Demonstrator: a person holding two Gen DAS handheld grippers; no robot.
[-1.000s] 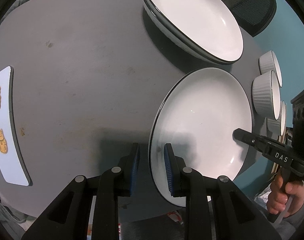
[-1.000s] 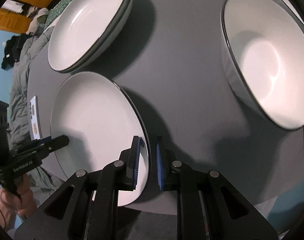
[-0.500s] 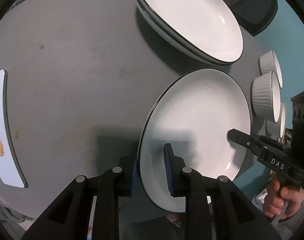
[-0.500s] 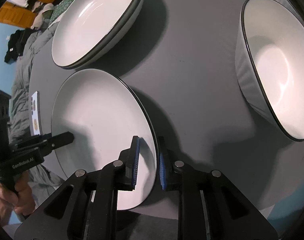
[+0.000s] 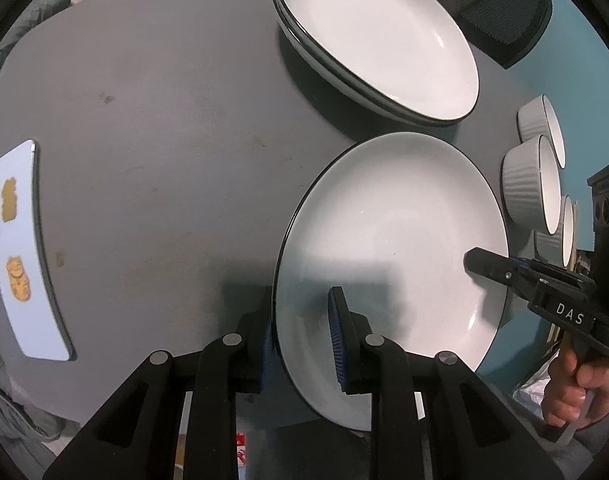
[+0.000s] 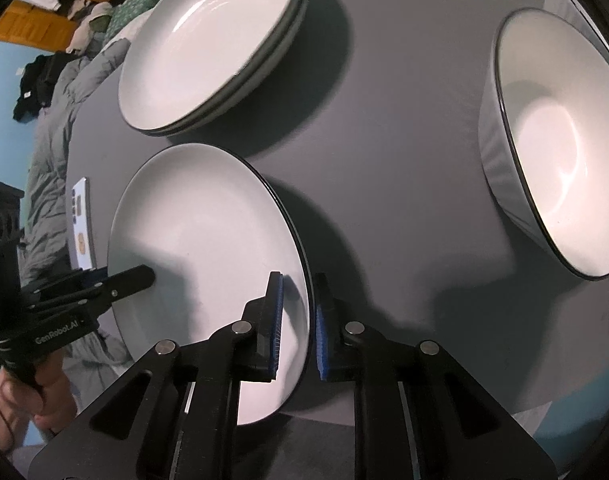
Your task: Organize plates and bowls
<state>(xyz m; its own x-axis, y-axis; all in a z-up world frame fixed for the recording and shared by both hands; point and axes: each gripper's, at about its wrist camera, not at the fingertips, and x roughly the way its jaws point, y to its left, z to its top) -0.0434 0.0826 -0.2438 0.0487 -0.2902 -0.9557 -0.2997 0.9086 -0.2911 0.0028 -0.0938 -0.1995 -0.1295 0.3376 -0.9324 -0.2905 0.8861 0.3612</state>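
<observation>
Plate (image 5: 392, 232) underside hidden — rim straddled

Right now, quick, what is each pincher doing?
Left gripper: around the near plate's rim, gap still showing; grip cannot be told.
Right gripper: around the opposite rim, gaps showing; grip cannot be told.

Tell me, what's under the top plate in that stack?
Another plate just like it: under the top plate a second dark-edged rim peeks out, resting on the grey table. The rest of that lower plate is covered, so nothing more shows.
</observation>
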